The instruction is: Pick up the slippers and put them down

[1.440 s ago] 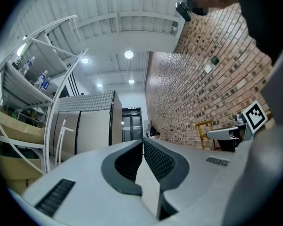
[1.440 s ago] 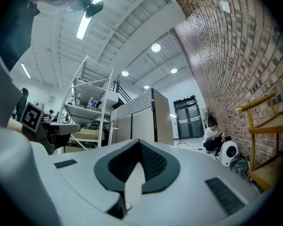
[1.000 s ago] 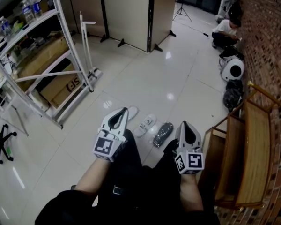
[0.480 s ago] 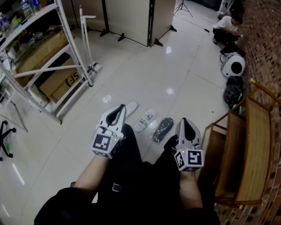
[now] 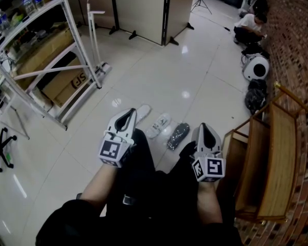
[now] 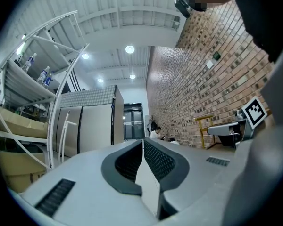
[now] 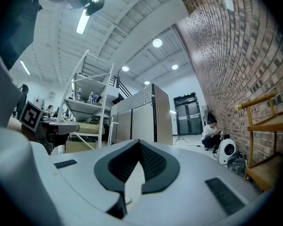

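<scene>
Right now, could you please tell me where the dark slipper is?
In the head view the dark slipper lies on the floor, just right of a white slipper and just beyond the right gripper, to its left.

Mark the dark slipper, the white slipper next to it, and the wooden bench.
dark slipper (image 5: pixel 178 136): head view, middle of its top.
white slipper (image 5: pixel 159 125): head view, on its strap.
wooden bench (image 5: pixel 280 152): head view, on its slatted seat.

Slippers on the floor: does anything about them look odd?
A little. Two white slippers lie beside one dark slipper; its mate is not visible, so the row looks mismatched.
</scene>
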`<state>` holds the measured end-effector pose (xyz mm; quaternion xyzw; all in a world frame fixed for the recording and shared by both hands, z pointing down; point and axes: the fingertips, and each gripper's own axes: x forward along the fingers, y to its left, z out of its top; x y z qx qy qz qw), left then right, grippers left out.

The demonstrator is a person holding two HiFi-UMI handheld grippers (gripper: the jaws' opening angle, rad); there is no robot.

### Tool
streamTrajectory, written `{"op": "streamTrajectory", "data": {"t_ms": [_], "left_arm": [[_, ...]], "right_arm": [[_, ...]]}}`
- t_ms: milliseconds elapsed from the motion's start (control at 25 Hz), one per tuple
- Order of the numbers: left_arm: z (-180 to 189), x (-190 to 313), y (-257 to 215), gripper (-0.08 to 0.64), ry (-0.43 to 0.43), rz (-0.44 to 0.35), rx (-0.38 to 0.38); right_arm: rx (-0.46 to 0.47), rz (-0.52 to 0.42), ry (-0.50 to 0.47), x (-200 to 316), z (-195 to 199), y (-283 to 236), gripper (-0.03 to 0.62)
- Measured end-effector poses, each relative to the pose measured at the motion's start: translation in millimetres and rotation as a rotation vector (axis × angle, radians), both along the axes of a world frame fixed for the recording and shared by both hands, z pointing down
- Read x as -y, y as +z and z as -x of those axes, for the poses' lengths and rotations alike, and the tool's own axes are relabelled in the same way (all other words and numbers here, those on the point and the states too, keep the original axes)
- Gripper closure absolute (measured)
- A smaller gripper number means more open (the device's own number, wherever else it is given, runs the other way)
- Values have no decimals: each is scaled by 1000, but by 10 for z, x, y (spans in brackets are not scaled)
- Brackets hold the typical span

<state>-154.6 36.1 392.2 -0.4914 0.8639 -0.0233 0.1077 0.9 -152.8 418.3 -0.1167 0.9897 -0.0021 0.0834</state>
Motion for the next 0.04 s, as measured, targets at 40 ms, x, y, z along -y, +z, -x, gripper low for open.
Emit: {"op": "streamTrajectory", "data": {"t_ms": [40], "left_arm": [[21, 0, -9, 548, -2, 0, -1]], "right_arm": [[4, -2, -2, 7, 17, -7, 600]]}}
